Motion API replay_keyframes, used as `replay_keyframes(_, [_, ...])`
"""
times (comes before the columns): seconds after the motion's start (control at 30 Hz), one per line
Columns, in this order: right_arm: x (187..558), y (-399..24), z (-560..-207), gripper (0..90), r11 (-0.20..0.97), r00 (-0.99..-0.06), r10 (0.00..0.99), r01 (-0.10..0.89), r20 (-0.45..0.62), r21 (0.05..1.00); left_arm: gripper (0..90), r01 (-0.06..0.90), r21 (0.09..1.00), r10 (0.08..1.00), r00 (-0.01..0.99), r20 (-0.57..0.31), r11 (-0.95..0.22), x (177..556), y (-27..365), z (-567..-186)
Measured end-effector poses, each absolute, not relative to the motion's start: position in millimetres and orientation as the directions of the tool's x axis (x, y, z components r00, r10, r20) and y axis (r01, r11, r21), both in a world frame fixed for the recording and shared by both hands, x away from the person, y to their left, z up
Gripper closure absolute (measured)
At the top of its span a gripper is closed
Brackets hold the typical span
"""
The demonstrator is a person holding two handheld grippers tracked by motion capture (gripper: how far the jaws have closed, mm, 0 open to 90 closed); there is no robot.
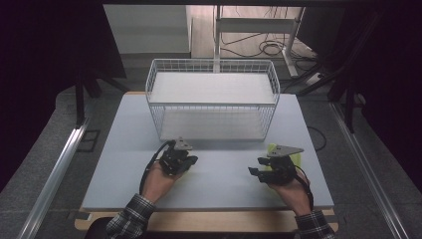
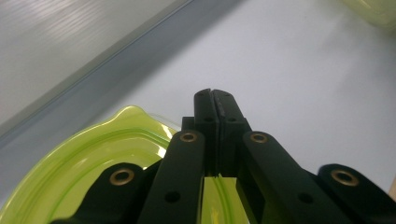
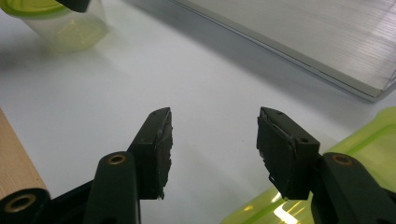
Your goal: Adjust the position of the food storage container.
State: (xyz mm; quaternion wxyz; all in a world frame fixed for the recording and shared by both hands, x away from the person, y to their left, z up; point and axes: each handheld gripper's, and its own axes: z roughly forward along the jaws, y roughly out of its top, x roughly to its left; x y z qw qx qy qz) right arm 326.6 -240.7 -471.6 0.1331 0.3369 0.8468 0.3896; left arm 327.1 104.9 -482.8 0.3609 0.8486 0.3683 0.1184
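Observation:
A clear tub with a yellow-green lid (image 3: pixel 60 23) stands on the white table, and its lid (image 2: pixel 84 158) lies right under my left gripper (image 2: pixel 215 100). That gripper's jaws are shut tip to tip with nothing visible between the tips, and it (image 1: pixel 191 160) sits left of centre. A second yellow-green container (image 1: pixel 296 158) rests beside my right gripper (image 1: pixel 256 172); its edge (image 3: pixel 369 140) lies under the right jaw. My right gripper (image 3: pixel 215 140) is open over bare table, with nothing between the pads.
A white wire basket (image 1: pixel 211 103) stands at the back middle of the table (image 1: pixel 124 149), its solid floor panel (image 3: pixel 327 42) close ahead of both grippers. A wooden edge (image 3: pixel 11 158) runs along the table's near side. Cables and a white frame lie on the floor beyond.

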Motion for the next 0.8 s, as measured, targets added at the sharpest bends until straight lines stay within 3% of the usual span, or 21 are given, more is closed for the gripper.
replay_keyframes(0.47, [330, -245, -473, 45.2, 0.46, -0.726, 0.687, 0.48, 0.043, 0.747, 88.9, 0.592, 0.699, 0.791, 0.608, -0.061, -0.402, 312, 165, -486])
replay_keyframes(0.63, [331, -250, -473, 45.1, 0.452, -0.717, 0.696, 0.486, 0.044, 0.748, 85.5, 0.59, 0.712, 0.799, 0.598, -0.068, -0.381, 307, 167, -484])
replay_keyframes(0.7, [332, -253, -472, 47.3, 0.444, -0.707, 0.705, 0.495, 0.05, 0.747, 83.3, 0.575, 0.727, 0.787, 0.612, -0.078, -0.375, 302, 162, -481])
replay_keyframes(0.8, [334, -270, -469, 62.2, 0.413, -0.669, 0.741, 0.526, 0.062, 0.743, 77.8, 0.545, 0.753, 0.758, 0.645, -0.095, -0.369, 291, 147, -481])
